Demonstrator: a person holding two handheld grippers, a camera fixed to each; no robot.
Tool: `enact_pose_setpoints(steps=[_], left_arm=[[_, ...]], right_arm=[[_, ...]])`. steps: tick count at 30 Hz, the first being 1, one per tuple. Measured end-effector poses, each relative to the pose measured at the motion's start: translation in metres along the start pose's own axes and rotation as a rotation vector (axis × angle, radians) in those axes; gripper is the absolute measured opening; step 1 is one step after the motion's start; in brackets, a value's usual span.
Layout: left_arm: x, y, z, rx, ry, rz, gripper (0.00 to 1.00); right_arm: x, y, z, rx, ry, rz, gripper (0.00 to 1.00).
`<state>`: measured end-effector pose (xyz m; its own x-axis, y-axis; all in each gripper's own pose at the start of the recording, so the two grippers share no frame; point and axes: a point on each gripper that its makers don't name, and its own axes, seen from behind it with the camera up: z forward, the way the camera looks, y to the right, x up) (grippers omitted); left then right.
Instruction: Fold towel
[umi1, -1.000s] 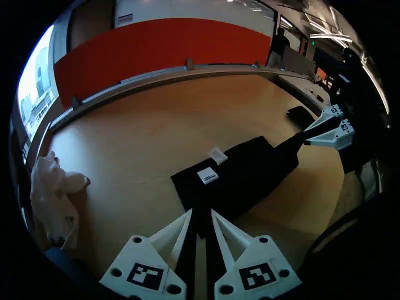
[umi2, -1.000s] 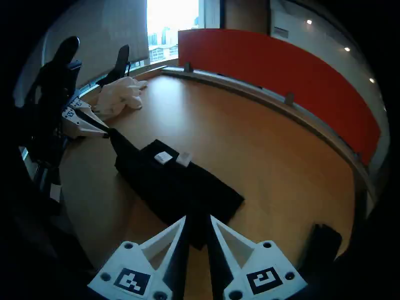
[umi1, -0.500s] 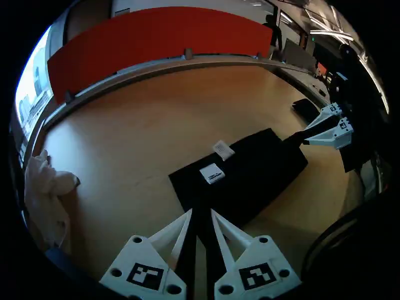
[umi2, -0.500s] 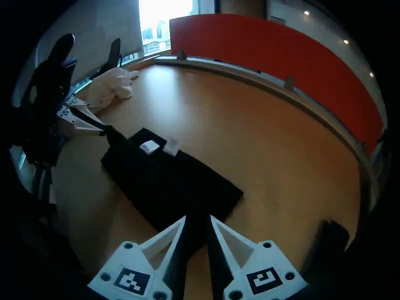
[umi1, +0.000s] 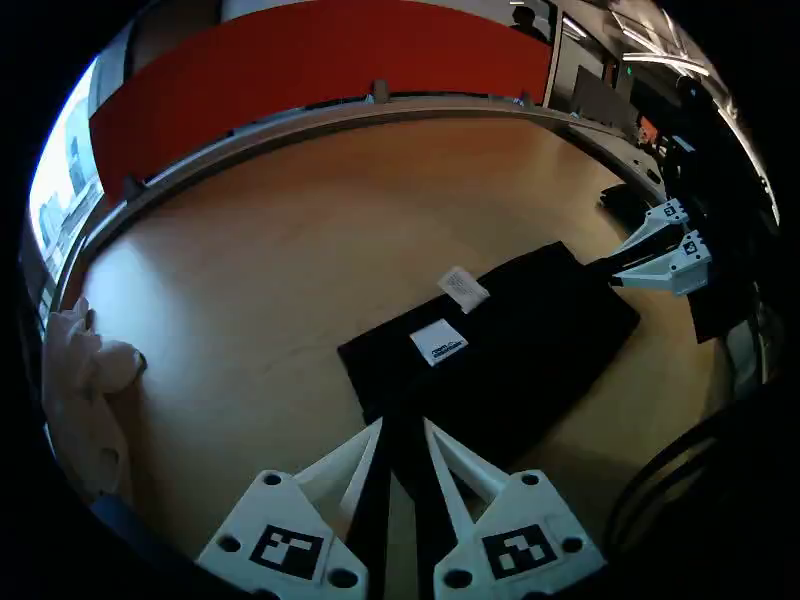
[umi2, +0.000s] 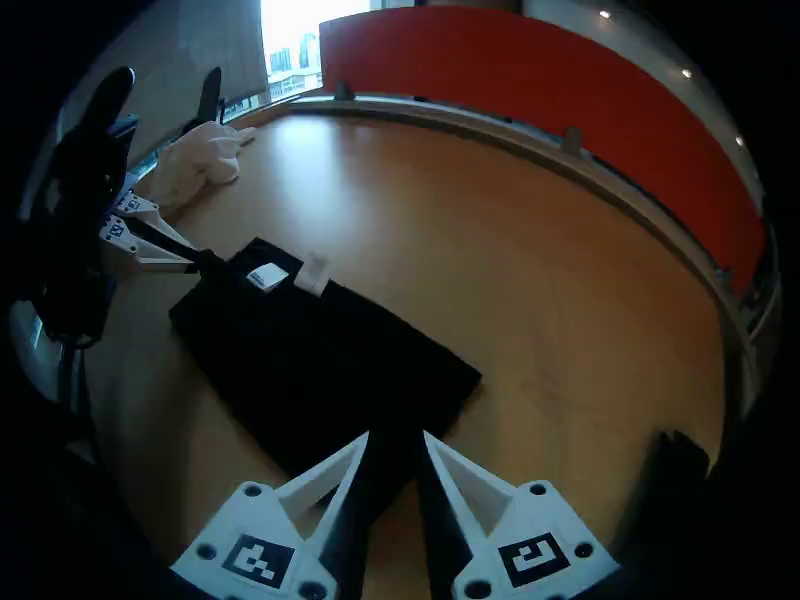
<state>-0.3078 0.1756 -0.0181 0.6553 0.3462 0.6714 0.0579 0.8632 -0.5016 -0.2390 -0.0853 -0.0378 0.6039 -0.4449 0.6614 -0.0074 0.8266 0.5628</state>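
A black towel (umi1: 520, 340) lies spread flat on the wooden table (umi1: 280, 260), with two white tags (umi1: 438, 342) near one short edge. My left gripper (umi1: 402, 428) is shut on the near corner of it. At the far corner in the left gripper view, my right gripper (umi1: 612, 272) pinches the towel's edge. In the right gripper view the towel (umi2: 320, 360) runs away from my right gripper (umi2: 393, 440), which is shut on its near corner. My left gripper (umi2: 200, 262) grips the opposite corner beside the tags (umi2: 265, 277).
A crumpled white cloth (umi1: 85, 400) (umi2: 195, 160) sits at the table's edge near the window. A red partition (umi1: 300, 60) (umi2: 550, 80) runs behind the table's curved rim. A dark object (umi2: 680, 470) lies at the table's far end. Chair backs (umi2: 100, 110) stand beside the left gripper.
The towel, bunched and narrow a second ago, is now pulled wider and lies flatter on the table. Both grippers have kept their hold on its corners and moved along with it.
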Motion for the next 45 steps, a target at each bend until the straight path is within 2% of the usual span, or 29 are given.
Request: enact_pose_setpoints(steps=[3,5,7,9,11,23,27,30,32,34,35,37,45], left_arm=[[0.0,-0.006,0.005,0.025,-0.002,0.015,0.23],[-0.001,-0.009,0.009,0.038,-0.005,0.03,0.24],[-0.001,-0.012,0.011,0.051,-0.008,0.044,0.33],[-0.001,-0.015,0.013,0.062,-0.011,0.056,0.34],[-0.001,-0.017,0.015,0.069,-0.013,0.063,0.38],[0.008,-0.028,0.017,0.093,-0.01,0.064,0.38],[0.013,-0.033,0.017,0.107,-0.001,0.062,0.5],[0.016,-0.037,0.016,0.113,0.0,0.058,0.63],[0.017,-0.039,0.015,0.114,-0.004,0.051,0.71],[0.016,-0.04,0.015,0.111,-0.006,0.04,0.81],[0.016,-0.04,0.015,0.11,-0.007,0.034,0.87],[0.017,-0.042,0.014,0.113,-0.001,0.024,0.93],[0.021,-0.046,0.011,0.125,0.012,0.017,0.93]], right_arm=[[0.0,0.005,0.004,-0.022,-0.004,-0.005,0.36],[0.0,0.009,0.006,-0.037,-0.003,-0.008,0.41],[0.0,0.012,0.007,-0.048,-0.002,-0.011,0.49],[0.0,0.015,0.008,-0.058,-0.003,-0.013,0.56],[0.0,0.016,0.009,-0.062,-0.004,-0.015,0.61],[0.01,0.028,0.015,-0.091,0.005,-0.013,0.63],[0.016,0.032,0.015,-0.103,0.015,-0.015,0.65],[0.021,0.035,0.015,-0.108,0.024,-0.012,0.68],[0.023,0.037,0.014,-0.112,0.03,-0.009,0.75],[0.025,0.038,0.013,-0.116,0.035,-0.005,0.88],[0.026,0.039,0.013,-0.118,0.037,-0.002,0.92],[0.027,0.04,0.012,-0.121,0.042,0.003,0.93],[0.026,0.041,0.01,-0.126,0.044,0.01,0.93]])
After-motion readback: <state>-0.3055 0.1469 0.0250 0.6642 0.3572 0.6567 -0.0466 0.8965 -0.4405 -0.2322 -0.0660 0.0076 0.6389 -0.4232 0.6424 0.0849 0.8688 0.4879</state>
